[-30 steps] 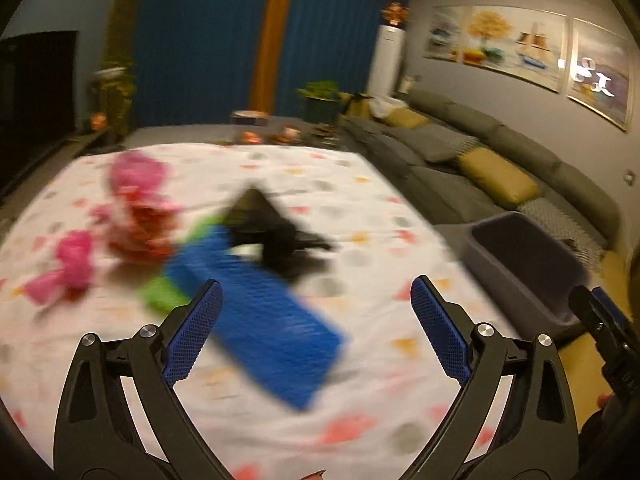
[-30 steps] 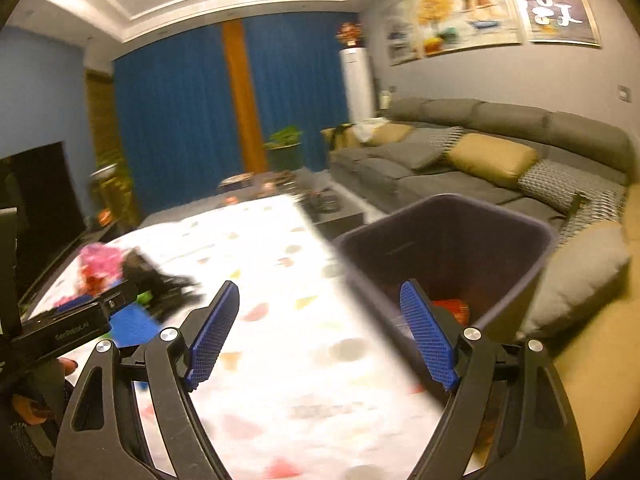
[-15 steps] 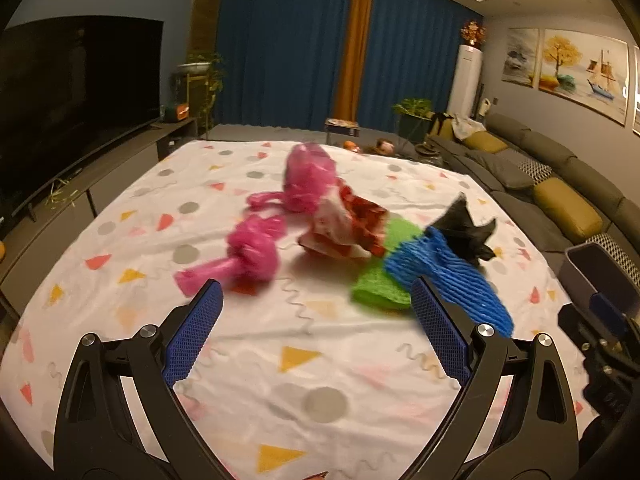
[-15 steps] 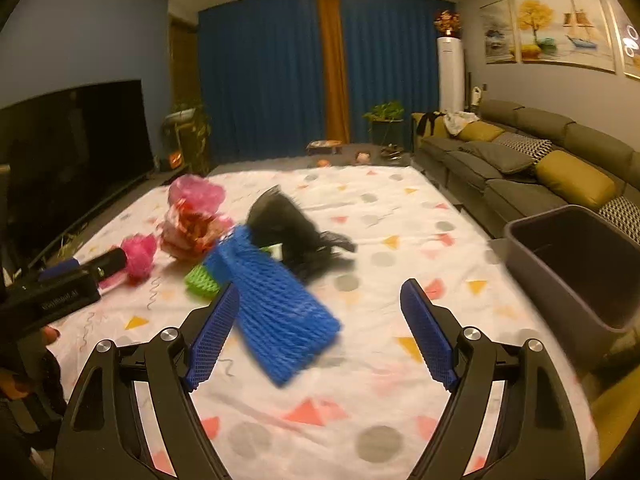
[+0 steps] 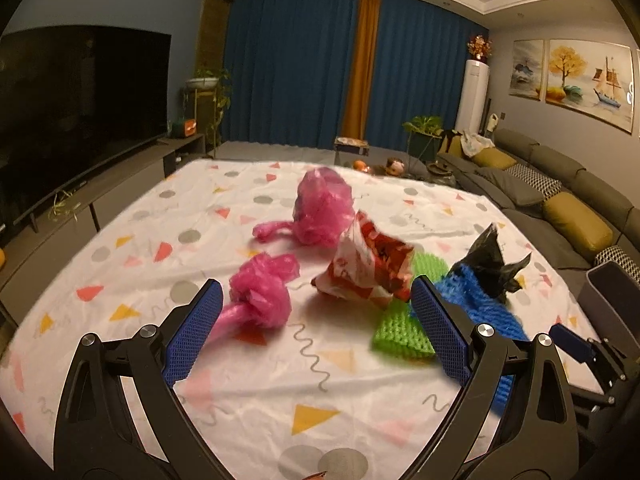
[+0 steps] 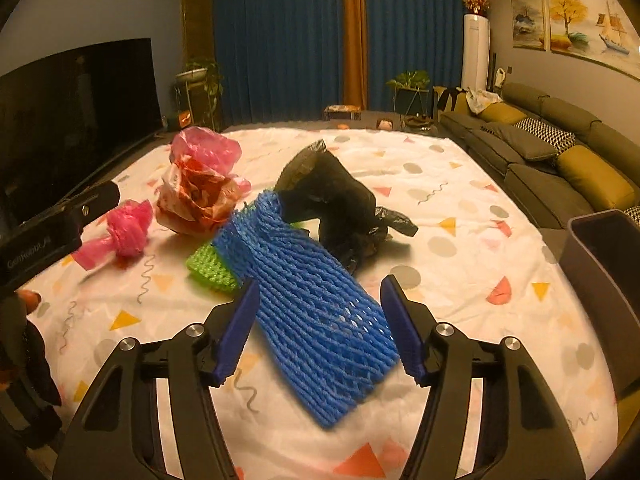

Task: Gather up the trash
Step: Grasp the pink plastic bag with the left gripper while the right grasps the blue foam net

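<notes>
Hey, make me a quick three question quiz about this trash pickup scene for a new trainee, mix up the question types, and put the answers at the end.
1. True or false: the right gripper has its fingers closed on the black plastic bag.
2. Multiple choice: What lies partly under the blue foam net? A) a green foam net B) a yellow cushion C) a glass bottle
3. Fill in: the left gripper is open and points toward the smaller ____ plastic bag.

Key:
1. False; its fingers straddle the blue foam net without pressing it, having just narrowed.
2. A, the green foam net.
3. pink
</notes>
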`<state>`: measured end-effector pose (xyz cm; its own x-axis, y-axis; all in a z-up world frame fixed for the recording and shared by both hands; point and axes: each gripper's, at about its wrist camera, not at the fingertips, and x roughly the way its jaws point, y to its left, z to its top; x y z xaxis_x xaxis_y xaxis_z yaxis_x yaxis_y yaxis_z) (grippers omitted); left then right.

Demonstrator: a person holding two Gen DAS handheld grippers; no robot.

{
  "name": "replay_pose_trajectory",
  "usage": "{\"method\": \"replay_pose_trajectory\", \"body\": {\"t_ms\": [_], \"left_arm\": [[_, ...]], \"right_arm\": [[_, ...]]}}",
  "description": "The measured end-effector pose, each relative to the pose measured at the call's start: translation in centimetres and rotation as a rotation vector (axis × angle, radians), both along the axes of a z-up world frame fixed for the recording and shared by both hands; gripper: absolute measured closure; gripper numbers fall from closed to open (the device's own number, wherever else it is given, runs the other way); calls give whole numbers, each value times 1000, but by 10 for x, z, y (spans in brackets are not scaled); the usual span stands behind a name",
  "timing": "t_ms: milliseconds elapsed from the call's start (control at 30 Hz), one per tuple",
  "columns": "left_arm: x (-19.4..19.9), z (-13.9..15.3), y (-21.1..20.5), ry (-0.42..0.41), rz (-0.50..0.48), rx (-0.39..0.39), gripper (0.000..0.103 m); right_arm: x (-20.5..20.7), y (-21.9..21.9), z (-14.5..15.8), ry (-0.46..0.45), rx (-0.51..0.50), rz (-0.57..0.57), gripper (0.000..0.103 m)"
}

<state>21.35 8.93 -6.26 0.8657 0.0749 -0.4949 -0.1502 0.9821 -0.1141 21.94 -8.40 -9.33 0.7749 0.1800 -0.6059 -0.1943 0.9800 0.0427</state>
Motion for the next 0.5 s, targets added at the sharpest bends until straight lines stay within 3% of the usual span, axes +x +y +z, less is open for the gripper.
{"method": "replay_pose_trajectory", "body": {"t_ms": [433,467,500], "left_arm": [[2,-10,32,40,54,-63,10],[3,-10,34,42,60,-68,10],[3,-11,36,45,64,-71,10]], "right_arm": [[31,4,-20,137,24,55,40],[31,5,-21,142,20,56,43],[33,7,-22,151,15,61,52]]}}
